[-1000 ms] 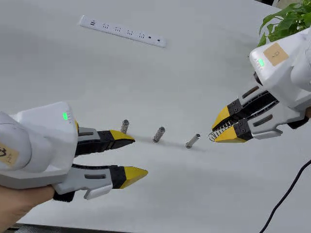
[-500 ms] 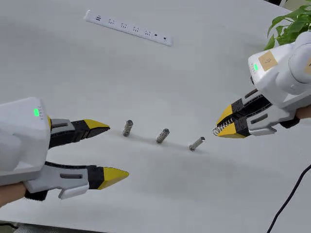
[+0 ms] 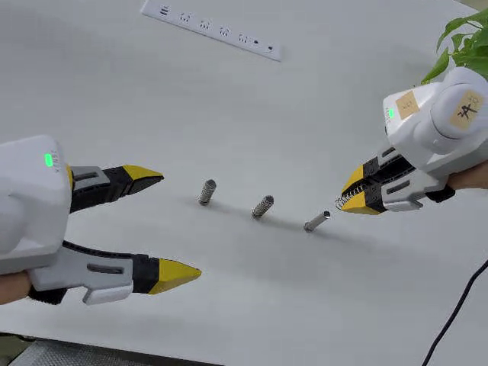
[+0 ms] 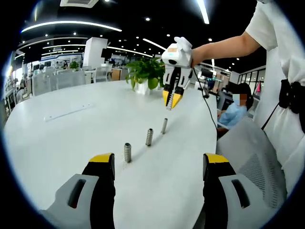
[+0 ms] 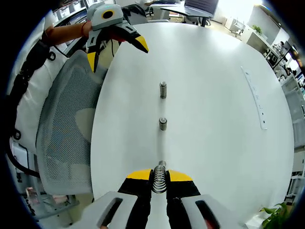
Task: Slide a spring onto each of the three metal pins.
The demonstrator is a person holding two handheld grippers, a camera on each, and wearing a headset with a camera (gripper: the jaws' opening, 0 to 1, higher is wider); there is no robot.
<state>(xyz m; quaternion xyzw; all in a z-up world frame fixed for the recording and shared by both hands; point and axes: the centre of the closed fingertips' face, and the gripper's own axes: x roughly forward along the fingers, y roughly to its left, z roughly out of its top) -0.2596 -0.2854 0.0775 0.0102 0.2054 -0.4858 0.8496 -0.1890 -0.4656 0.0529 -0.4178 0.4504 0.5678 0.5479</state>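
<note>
The right gripper [image 3: 349, 206] carries two tan paper stickers on its white housing. The larger sticker [image 3: 467, 107], on the rounded top, bears a dark handwritten mark that may be a 4, but it is too blurred to be sure. The smaller sticker [image 3: 406, 104], beside a green light, has writing too small to read.

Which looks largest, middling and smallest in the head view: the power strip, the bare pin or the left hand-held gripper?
1. left hand-held gripper, though being nearest the camera makes it look larger
2. power strip
3. bare pin
</note>
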